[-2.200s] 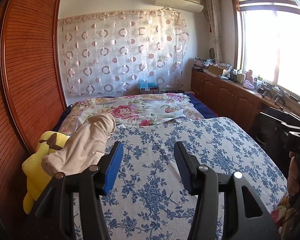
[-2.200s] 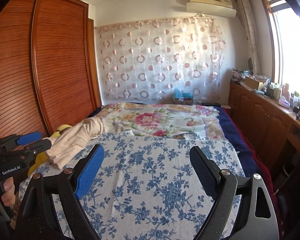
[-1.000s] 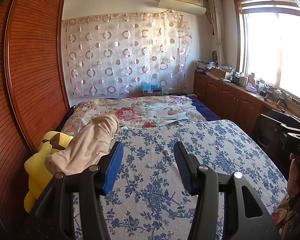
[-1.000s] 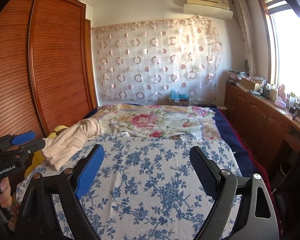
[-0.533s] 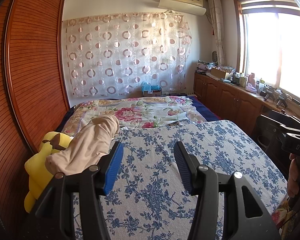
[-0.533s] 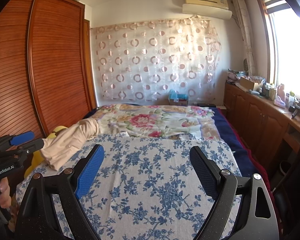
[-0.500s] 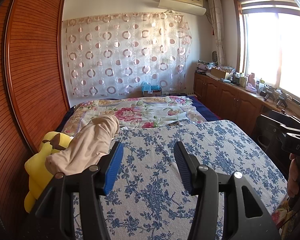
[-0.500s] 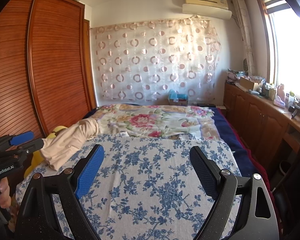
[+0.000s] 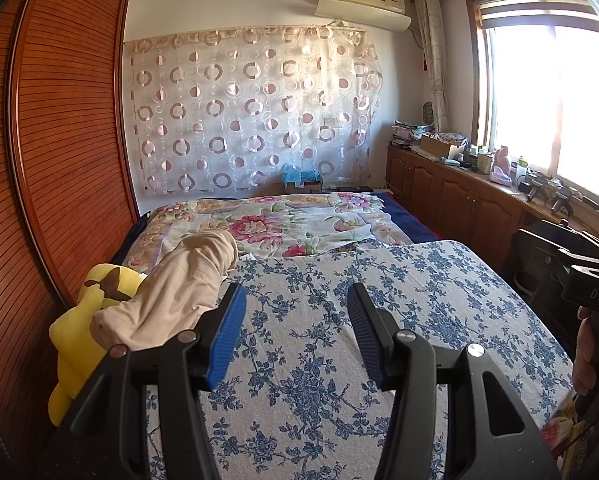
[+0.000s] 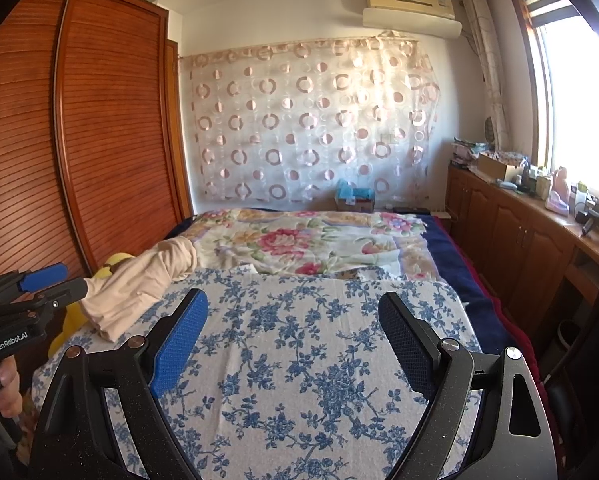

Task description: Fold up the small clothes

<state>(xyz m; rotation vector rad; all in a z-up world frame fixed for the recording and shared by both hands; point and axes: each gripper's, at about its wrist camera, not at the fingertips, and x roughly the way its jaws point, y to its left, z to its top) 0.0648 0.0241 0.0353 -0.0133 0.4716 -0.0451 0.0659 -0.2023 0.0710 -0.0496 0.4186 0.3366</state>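
Matt beige cloth garment (image 9: 171,292) beside glossy slatted wooden wardrobe (image 9: 59,140).

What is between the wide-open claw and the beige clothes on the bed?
Only bare blue-flowered sheet lies between the right gripper and the beige garment; the right wrist view shows it.

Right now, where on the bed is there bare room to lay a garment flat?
The blue-flowered sheet lies bare ahead of both open grippers, left gripper and right gripper. It is bordered by the beige garment and yellow plush toy at its left edge and the rose-print quilt beyond. That left edge is crowded.
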